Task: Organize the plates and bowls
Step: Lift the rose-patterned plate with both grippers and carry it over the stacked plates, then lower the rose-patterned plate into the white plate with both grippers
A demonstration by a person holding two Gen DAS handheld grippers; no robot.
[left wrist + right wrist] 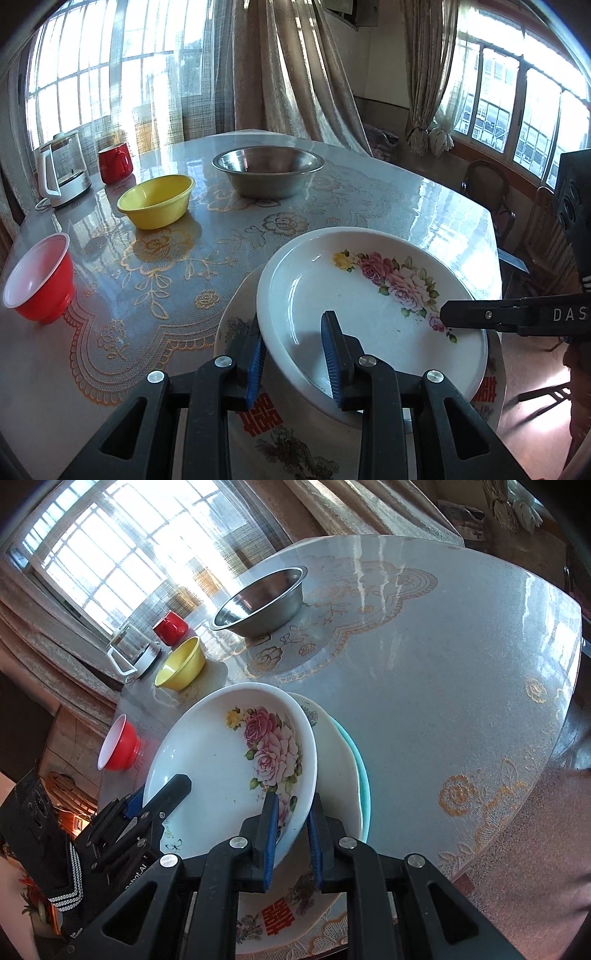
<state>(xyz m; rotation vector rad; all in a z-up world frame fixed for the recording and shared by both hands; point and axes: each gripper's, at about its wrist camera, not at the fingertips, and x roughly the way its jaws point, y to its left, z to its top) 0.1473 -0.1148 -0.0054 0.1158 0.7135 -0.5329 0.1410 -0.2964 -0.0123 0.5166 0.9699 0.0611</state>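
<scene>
Both grippers, left (293, 354) and right (291, 836), pinched opposite rims of the rose plate (221, 760), held tilted over the plate stack (332, 849), likely for level stacking.

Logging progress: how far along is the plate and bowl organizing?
Partly done. A plate stack already sits at the table edge. In hand: both tools, left and right, grip the floral plate over that stack. Left: the steel bowl, yellow bowl and red bowl stand apart, unstacked.
</scene>
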